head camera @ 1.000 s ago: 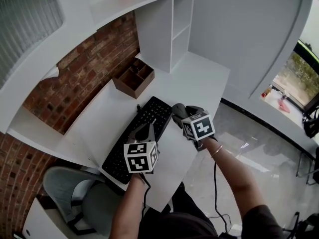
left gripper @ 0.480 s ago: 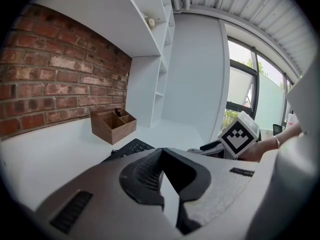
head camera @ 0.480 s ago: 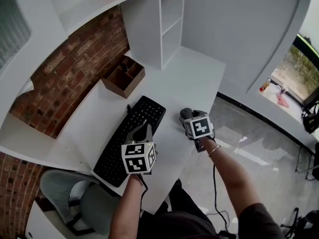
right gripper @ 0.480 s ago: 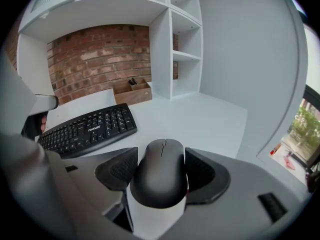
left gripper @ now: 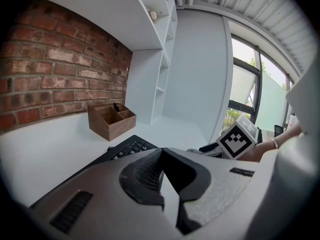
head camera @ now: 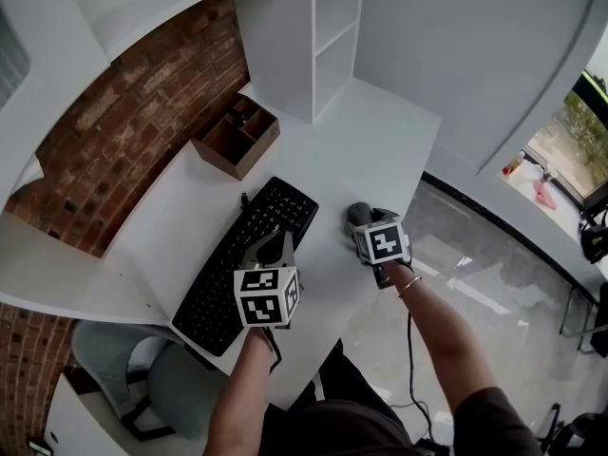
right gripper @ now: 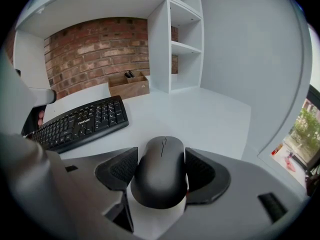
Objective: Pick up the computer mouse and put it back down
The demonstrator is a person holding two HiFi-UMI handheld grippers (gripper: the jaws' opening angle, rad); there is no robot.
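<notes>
Nearest in the right gripper view, the right claw (right gripper: 161, 166) is clamped on the computer mouse (right gripper: 161, 179). Its ribbed pads (right gripper: 120, 169) press the two flanks, and the scroll wheel points away from the camera. The white bench (right gripper: 210, 109) shows just below the mouse, and no view settles whether its base rests there or hangs slightly above. The head view puts this grip close to the bench's right-hand edge.

The left claw (left gripper: 162, 161) is drawn together on nothing and hangs over the near end of the keyboard (right gripper: 82, 121), well clear of the mouse.

Whichever half of the step is in hand, it would go best with the claw kept level. That way the smooth domed shell cannot tip or slide out between the pads. To set the mouse down, the base should meet the bench flat and safely in from the edge. The pads should part only after that, both together, before the claw draws straight back.

Beyond the keyboard a wooden organiser (right gripper: 129, 86) stands against the brick wall (right gripper: 95, 44). The white shelf unit (right gripper: 175, 39) is beside it, and neither lies in the mouse's way.
</notes>
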